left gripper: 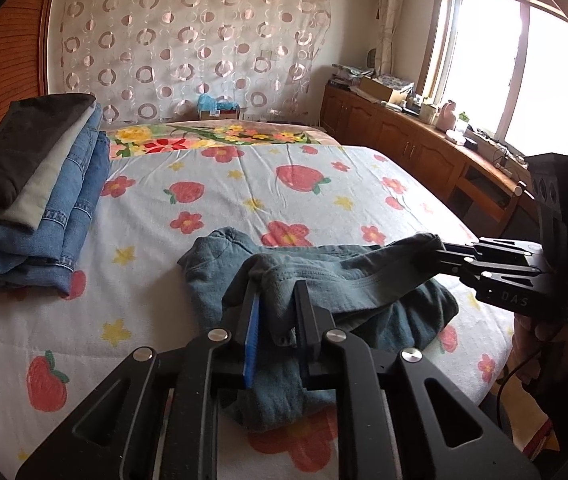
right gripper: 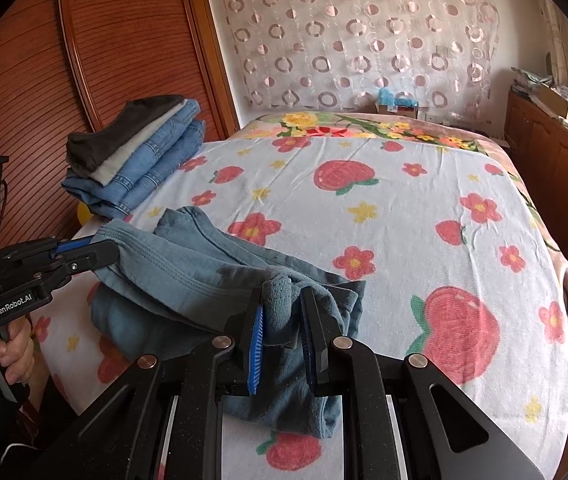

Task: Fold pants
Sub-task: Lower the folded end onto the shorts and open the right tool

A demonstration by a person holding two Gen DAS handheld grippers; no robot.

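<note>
Mid-fold: we've got the left claw (left gripper: 274, 300) & right claw (right gripper: 282, 312) both clamped on the pants (right gripper: 188, 264), lower-centre; next, lay the edge flat, then release.

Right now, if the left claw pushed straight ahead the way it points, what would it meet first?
Apart from the teal pants it grips, probably the strawberry-print bedsheet just past them; the left claw tilts downward. The folded clothes stack lies off to the side.

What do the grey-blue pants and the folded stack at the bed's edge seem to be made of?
Grey-blue pants: soft, matte knit, probably cotton jersey; they drape limply and show stitched seams. Folded stack: mostly blue denim with contrast stitching, under plainer dark and pale cloth.
</note>
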